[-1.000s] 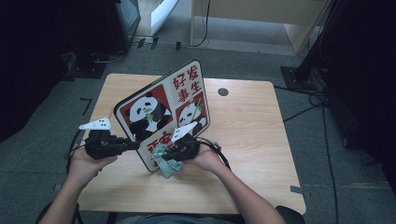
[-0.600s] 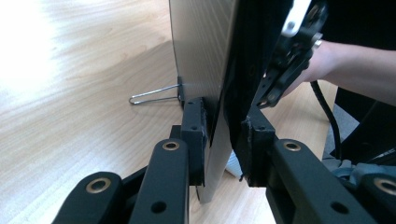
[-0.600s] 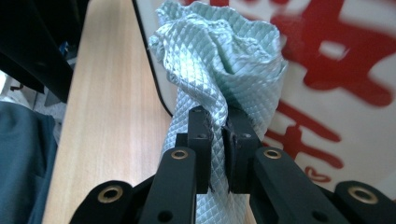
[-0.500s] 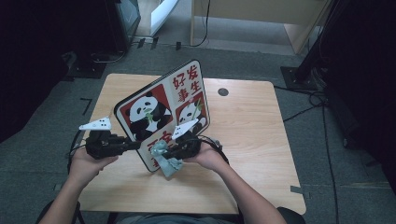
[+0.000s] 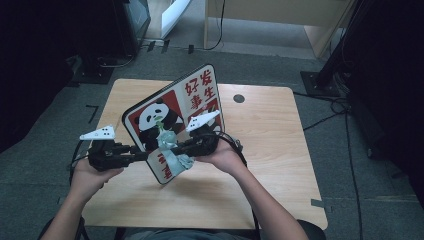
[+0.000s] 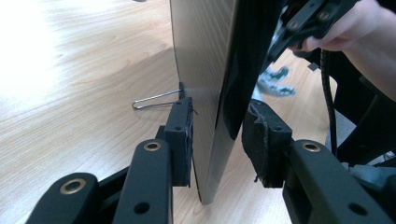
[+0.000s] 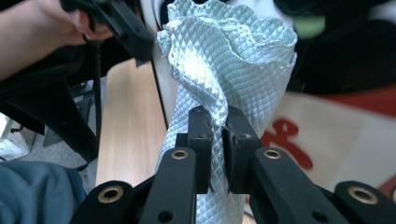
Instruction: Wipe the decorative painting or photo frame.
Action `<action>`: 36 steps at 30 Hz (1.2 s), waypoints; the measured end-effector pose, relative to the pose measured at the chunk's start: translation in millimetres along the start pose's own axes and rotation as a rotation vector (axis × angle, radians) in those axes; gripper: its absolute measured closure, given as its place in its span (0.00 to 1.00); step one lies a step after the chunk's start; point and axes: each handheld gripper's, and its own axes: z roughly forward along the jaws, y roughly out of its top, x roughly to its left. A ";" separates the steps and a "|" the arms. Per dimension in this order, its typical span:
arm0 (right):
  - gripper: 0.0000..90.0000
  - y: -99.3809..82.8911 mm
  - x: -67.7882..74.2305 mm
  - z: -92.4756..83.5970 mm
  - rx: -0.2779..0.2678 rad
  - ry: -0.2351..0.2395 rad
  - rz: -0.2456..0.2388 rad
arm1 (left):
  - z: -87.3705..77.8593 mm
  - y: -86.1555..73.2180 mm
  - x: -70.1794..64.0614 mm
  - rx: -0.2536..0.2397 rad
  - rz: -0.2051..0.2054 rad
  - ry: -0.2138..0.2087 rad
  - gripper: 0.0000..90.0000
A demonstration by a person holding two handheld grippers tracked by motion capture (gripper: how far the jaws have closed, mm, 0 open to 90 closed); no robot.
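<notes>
A board printed with a panda and red characters stands tilted on the wooden table. My left gripper is at its lower left edge. In the left gripper view the board's edge stands between the jaws of my left gripper, which have just been opening. One pad lies by the back and the other stands off the front. My right gripper is shut on a pale quilted cloth. It holds the cloth against the board's printed face.
A thin wire loop lies on the table behind the board. A round hole sits in the tabletop at the far right. Cables and dark stands ring the table on the grey floor.
My right gripper has risen with the cloth up the face of the board. The left hand has kept its place at the board's edge.
</notes>
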 end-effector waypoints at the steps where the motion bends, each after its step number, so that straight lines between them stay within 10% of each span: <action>1: 0.92 0.0 0.0 0.0 0.000 0.000 0.000 | 0.0 0.0 0.0 0.000 0.000 0.000 0.71; 20: 0.92 57.1 16.5 -19.4 -0.079 -0.004 -0.052 | -22.3 -13.6 2.9 -0.017 -0.043 0.037 0.80; 36: 0.92 88.2 22.4 -25.9 -0.148 -0.013 -0.136 | -3.7 -4.7 12.2 -0.005 -0.055 0.056 0.92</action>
